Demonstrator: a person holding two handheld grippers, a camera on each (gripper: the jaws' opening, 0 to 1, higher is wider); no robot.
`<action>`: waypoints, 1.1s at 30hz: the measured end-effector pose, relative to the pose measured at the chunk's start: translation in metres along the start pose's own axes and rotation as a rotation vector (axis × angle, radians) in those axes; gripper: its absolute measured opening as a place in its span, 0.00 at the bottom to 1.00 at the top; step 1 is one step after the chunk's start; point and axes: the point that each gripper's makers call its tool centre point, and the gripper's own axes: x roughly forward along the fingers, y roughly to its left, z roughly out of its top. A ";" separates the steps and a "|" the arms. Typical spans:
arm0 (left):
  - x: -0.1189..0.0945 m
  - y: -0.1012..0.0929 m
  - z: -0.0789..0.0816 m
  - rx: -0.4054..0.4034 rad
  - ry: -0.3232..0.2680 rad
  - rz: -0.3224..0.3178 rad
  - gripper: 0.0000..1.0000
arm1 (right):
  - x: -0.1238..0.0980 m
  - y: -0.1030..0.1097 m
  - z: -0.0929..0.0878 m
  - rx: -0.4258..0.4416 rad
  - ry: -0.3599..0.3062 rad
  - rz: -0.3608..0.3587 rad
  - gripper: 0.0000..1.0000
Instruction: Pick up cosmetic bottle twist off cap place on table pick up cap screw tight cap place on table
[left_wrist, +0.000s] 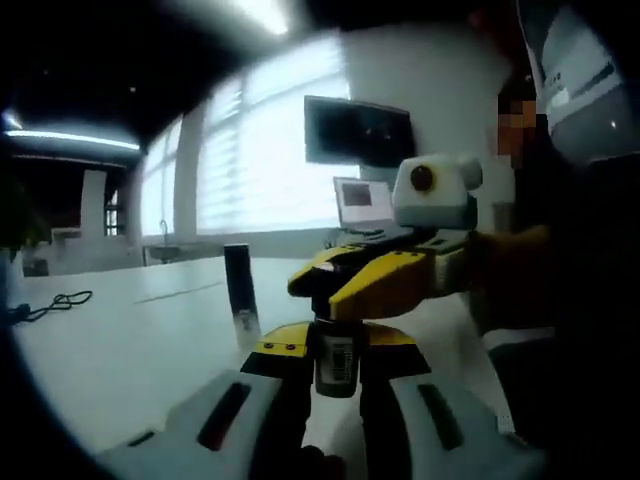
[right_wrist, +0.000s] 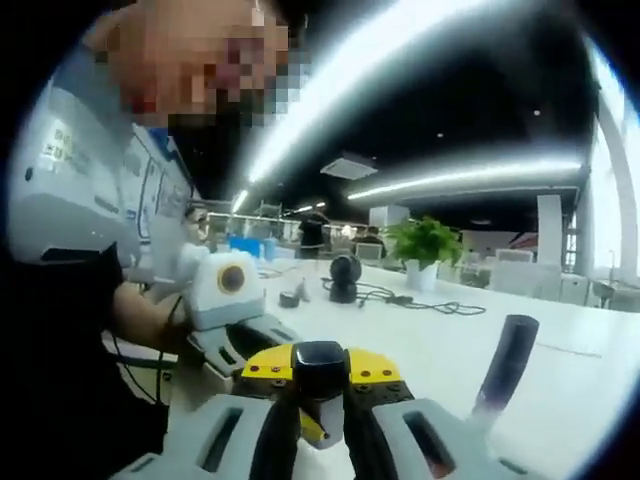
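Observation:
A small dark cosmetic bottle (left_wrist: 337, 362) with a barcode label is held above the white table (left_wrist: 130, 340), and my left gripper (left_wrist: 338, 350) is shut on its body. My right gripper (left_wrist: 375, 285) comes in from the right with its yellow jaws closed over the bottle's top. In the right gripper view, my right gripper (right_wrist: 320, 372) is shut on the bottle's black cap (right_wrist: 320, 366). The left gripper (right_wrist: 235, 325) reaches in from the left just below it. The bottle's body is mostly hidden there.
A tall black stick-shaped container (left_wrist: 239, 285) (right_wrist: 506, 365) stands on the table behind the grippers. A laptop (left_wrist: 362, 205) and monitor (left_wrist: 360, 130) sit at the far end. A black cable (left_wrist: 58, 301), a black round device (right_wrist: 345, 277) and a potted plant (right_wrist: 424, 248) are further off. A person (right_wrist: 90, 200) stands close.

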 end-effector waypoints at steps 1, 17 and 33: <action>0.000 0.001 0.000 -0.001 -0.002 0.005 0.07 | 0.000 -0.001 0.001 0.000 -0.007 -0.014 0.09; -0.006 0.007 0.001 0.008 0.004 0.096 0.07 | 0.004 -0.003 0.002 0.011 -0.034 -0.165 0.09; -0.007 0.017 -0.001 0.033 0.021 0.150 0.07 | 0.008 -0.011 -0.001 0.003 -0.038 -0.365 0.09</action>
